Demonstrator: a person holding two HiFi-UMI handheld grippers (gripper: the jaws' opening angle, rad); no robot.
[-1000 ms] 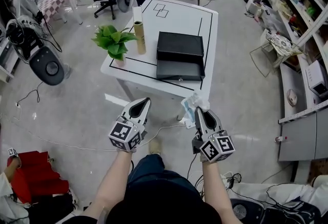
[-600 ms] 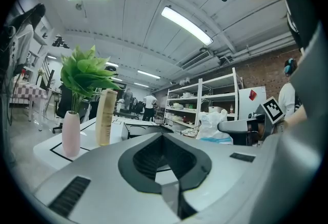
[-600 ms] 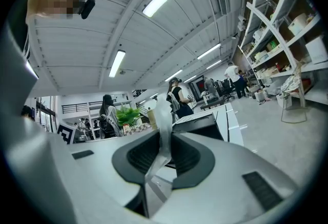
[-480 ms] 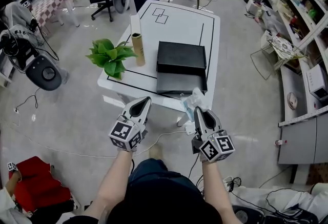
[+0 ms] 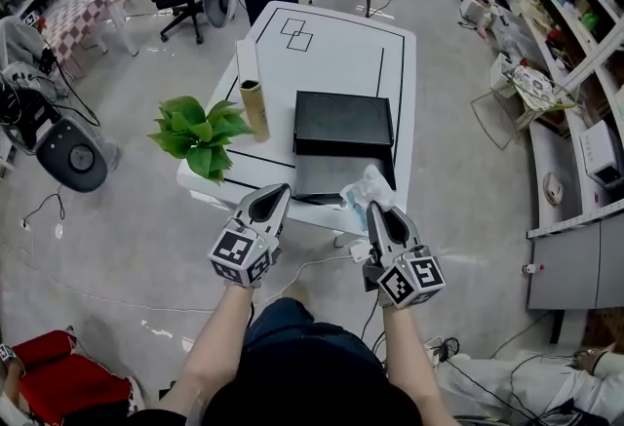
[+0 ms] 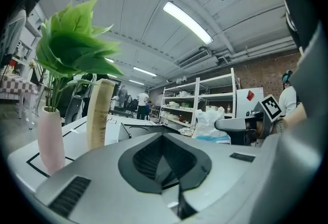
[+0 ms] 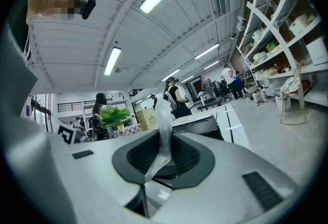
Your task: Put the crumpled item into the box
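Head view: the right hand-held gripper [image 5: 378, 213] pinches a crumpled plastic bag [image 5: 369, 188] over the near edge of the white tabletop [image 5: 336, 34], just in front of the black box [image 5: 343, 122]. The left hand-held gripper [image 5: 276, 192] hangs beside it.

Left gripper view: its jaws are pressed together, with nothing between them.

Right gripper view: a thin fold of the bag is clamped between the jaws.

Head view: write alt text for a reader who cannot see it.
The right gripper holds a crumpled bag in its jaws at the near edge of a white table, close to a black box. The left gripper, shut and empty, is beside it.
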